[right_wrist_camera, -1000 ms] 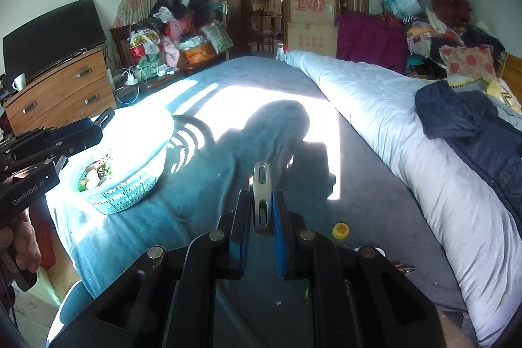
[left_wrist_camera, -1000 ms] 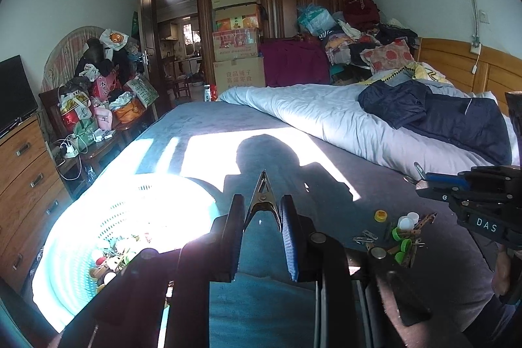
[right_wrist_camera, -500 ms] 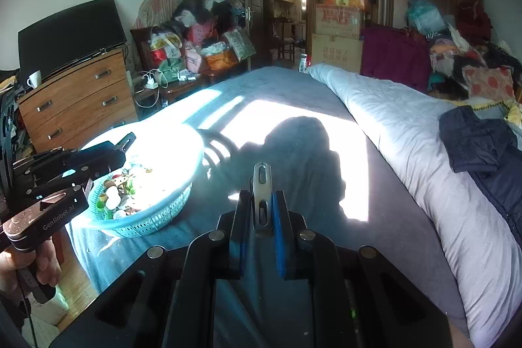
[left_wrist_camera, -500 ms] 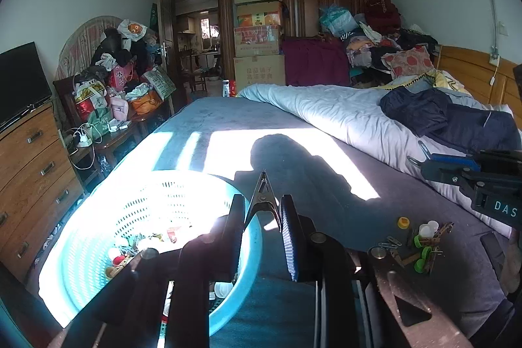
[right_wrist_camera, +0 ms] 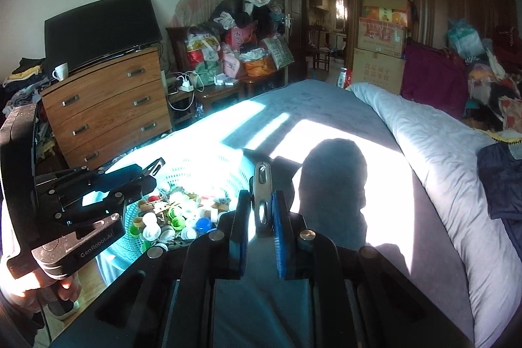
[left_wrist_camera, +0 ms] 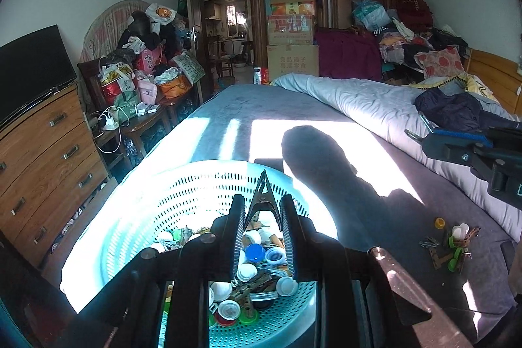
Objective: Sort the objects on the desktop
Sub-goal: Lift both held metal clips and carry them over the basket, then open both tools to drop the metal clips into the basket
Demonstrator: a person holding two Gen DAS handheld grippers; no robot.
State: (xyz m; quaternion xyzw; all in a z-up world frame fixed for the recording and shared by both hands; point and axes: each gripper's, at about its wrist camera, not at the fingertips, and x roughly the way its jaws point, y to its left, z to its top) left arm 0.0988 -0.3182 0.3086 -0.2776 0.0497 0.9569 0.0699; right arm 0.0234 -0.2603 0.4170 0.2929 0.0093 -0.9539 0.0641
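Observation:
My left gripper (left_wrist_camera: 262, 211) is shut on a dark metal clip (left_wrist_camera: 263, 196) and hangs over the turquoise perforated basket (left_wrist_camera: 182, 194), which holds several bottle caps, clips and pegs. My right gripper (right_wrist_camera: 262, 207) is shut on a silver metal clip (right_wrist_camera: 263, 201), held upright, just right of the basket (right_wrist_camera: 225, 167). The left gripper also shows in the right wrist view (right_wrist_camera: 150, 170) above the basket's near rim. A small pile of loose caps, pegs and clips (left_wrist_camera: 452, 242) lies on the grey bedsheet at the right.
The basket stands near the bed's left edge. A wooden dresser (right_wrist_camera: 107, 106) with a TV stands past that edge. A white quilt (left_wrist_camera: 375, 106) and dark jacket (left_wrist_camera: 456, 110) lie along the right side. The right gripper's body (left_wrist_camera: 473, 152) shows at the right of the left wrist view.
Both grippers have moved left toward the basket with their clips. The left gripper now hangs over the basket's inside; the right gripper has come up beside it.

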